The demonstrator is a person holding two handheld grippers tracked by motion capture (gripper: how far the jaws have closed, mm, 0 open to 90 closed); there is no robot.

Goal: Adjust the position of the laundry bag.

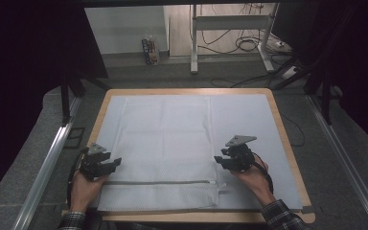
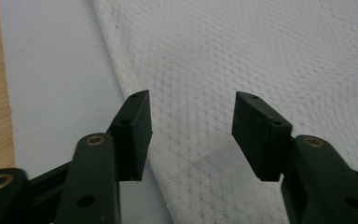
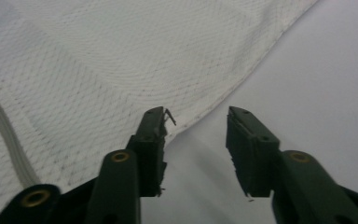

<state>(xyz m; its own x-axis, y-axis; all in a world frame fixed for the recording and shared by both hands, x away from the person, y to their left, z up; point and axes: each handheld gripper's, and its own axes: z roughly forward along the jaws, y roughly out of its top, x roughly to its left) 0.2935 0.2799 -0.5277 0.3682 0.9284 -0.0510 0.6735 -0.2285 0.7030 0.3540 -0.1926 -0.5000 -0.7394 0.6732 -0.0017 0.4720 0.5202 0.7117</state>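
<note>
Left gripper (image 2: 191,135) straddles the mesh bag's (image 2: 261,56) edge; jaws apart.

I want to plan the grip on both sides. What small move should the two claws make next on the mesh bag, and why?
Probably lower and close each claw on its side edge of the mesh bag. The left claw stands half open over the bag's left edge, the right claw half open at the right edge, and neither pinches cloth yet. The bag lies flat on the grey mat.

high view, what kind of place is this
Probably a lab or recording workspace: a wooden table under a pale sheet, loose cables on grey carpet, and a desk frame behind.
</note>
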